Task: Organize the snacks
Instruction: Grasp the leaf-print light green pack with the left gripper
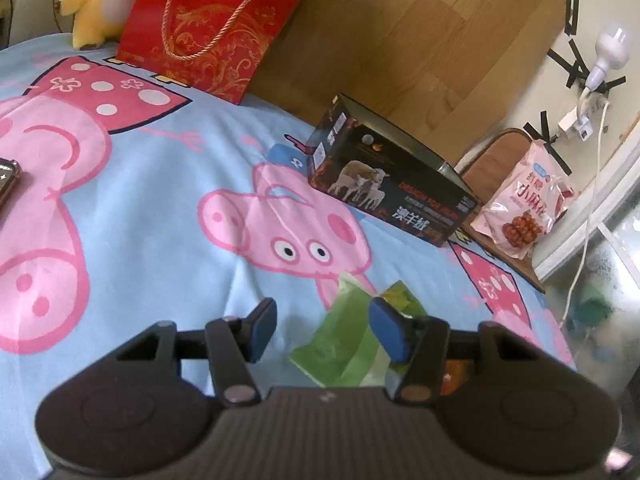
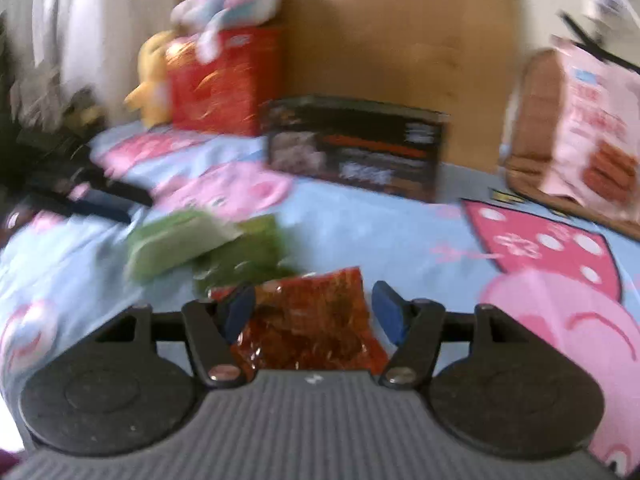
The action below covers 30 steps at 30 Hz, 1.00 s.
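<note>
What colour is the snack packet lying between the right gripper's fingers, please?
Translucent red-orange, seen best in the right wrist view: the snack packet lies inside the open right gripper.

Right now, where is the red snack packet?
In the right wrist view, the red snack packet lies on the bedsheet between the open right gripper fingers, near the green packets.

Left wrist view: even, soft daylight, fairly sharp at centre; fisheye bending curves the wooden headboard [image 1: 420, 40] toward 12 o'clock, and detail smears at 3 to 4 o'clock. Right wrist view: strong motion blur throughout, worst at 9 and 2 o'clock; washed-out brightness at 10 o'clock; the black box [image 2: 356, 148] lettering is unreadable.
</note>
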Available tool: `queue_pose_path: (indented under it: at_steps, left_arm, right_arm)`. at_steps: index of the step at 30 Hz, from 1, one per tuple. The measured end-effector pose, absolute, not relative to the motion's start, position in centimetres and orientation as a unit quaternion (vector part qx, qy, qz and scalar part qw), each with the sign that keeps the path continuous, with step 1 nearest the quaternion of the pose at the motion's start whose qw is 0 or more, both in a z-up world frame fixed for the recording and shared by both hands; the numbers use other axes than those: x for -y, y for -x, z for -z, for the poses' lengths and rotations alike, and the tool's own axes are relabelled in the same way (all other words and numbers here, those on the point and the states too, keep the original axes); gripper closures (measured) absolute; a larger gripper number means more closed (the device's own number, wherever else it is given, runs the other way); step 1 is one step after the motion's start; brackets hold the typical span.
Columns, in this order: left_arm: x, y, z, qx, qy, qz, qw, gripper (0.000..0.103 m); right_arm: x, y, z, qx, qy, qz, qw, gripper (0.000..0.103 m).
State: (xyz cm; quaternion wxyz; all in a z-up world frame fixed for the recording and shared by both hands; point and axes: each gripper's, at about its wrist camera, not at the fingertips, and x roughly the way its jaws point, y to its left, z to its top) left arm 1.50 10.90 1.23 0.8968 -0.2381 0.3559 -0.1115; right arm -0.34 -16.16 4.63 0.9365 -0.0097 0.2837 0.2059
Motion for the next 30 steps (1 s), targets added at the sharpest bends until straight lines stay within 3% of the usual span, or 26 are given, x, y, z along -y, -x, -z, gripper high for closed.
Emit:
queue_pose_path:
  at_steps: [5, 13, 24, 30]
  left_arm:
    - [-10.9, -1.5, -1.5, -0.350, 0.243, 0.129, 0.896, 0.053]
    - [-10.5, -2.0, 0.1, -0.376, 0.252, 0.154, 0.878, 0.072]
    - [-11.8, -1.4, -0.8, -0.353, 0.287, 0.184, 0.872, 0.070]
    - [-12.7, -1.4, -1.1, -0.342, 0.300, 0.173, 0.873, 0.059]
  right_arm:
    - [16.3, -0.3, -5.8, -0.310, -0.119, -0.336, 0.882, 0.037]
    - [10.0, -0.9, -3.4, -0.364, -0.030, -0.379, 0.850, 0.039]
    - [8.0, -1.5, -4.6, -0.327, -0.006, -0.371, 0.869, 0.039]
    - [6.8, -1.5, -5.7, -0.286, -0.013, -0.385, 0.877, 0.039]
